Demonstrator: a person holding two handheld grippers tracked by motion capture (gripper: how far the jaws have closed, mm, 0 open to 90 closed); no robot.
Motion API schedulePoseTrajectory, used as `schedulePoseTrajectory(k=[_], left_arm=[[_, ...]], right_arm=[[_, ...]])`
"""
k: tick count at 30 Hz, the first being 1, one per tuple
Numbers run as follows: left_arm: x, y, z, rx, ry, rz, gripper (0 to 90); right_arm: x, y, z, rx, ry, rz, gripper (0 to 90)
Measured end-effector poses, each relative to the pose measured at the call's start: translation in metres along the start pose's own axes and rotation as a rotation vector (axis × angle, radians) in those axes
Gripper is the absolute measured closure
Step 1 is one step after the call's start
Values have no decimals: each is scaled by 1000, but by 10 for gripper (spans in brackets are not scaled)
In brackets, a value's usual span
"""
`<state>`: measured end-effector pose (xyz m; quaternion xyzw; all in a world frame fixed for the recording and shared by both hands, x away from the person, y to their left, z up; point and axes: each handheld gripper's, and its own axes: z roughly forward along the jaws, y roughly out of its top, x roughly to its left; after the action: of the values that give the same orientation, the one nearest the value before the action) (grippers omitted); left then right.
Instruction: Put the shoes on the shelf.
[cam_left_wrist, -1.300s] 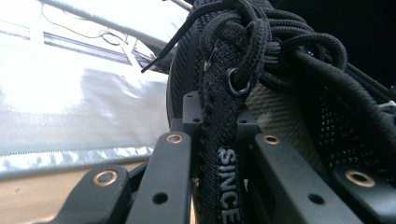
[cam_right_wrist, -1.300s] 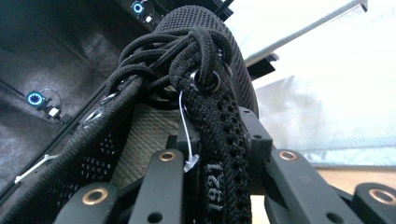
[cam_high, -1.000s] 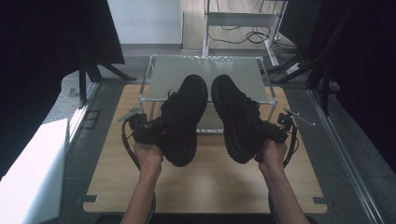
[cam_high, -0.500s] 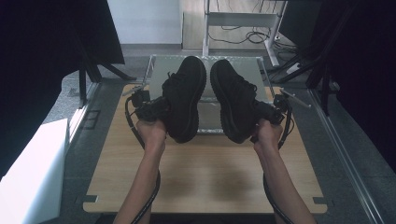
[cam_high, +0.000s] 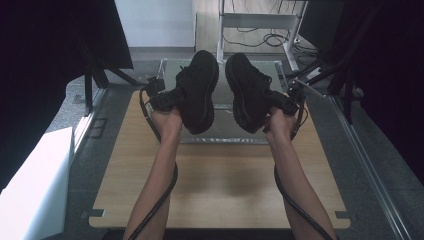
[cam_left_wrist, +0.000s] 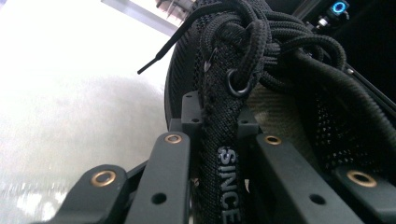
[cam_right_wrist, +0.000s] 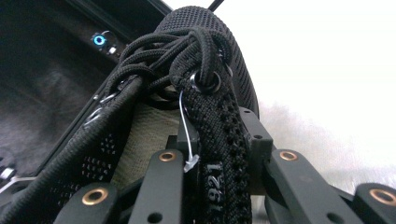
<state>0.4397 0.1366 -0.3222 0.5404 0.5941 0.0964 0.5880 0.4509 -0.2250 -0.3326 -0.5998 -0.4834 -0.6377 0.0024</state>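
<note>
Pair of black shoes, both carried farther forward and higher than half a second ago; arms more extended, the toes now over the far part of the glass tray rather than its near edge. Left shoe (cam_high: 199, 90): held off the surface above the glass tray (cam_high: 222, 135), toe pointing away, sole facing inward toward its mate. Right shoe (cam_high: 248, 91): likewise aloft, just beside the left shoe, a narrow gap between them. Wooden tabletop (cam_high: 220, 185): bare along the near half, open room behind both hands; tray rim lies directly under the heels. Left gripper (cam_left_wrist: 219, 154): jaws clamped on the left shoe's woven side strap lettered "SINCE". Right gripper (cam_right_wrist: 212, 163): jaws pinched on the right shoe's matching strap marked "1921", laces (cam_right_wrist: 159, 51) bunched above.
</note>
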Motion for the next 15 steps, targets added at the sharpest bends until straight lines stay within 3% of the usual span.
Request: schedulePoseTrajectory(k=[10,15], left_arm=[[0,16,21,25,51,-4,800],[-7,24,31,49,104,26,796]], right_arm=[[-5,12,21,-12,-57,12,742],[-4,18,27,-9,-110,-25,742]])
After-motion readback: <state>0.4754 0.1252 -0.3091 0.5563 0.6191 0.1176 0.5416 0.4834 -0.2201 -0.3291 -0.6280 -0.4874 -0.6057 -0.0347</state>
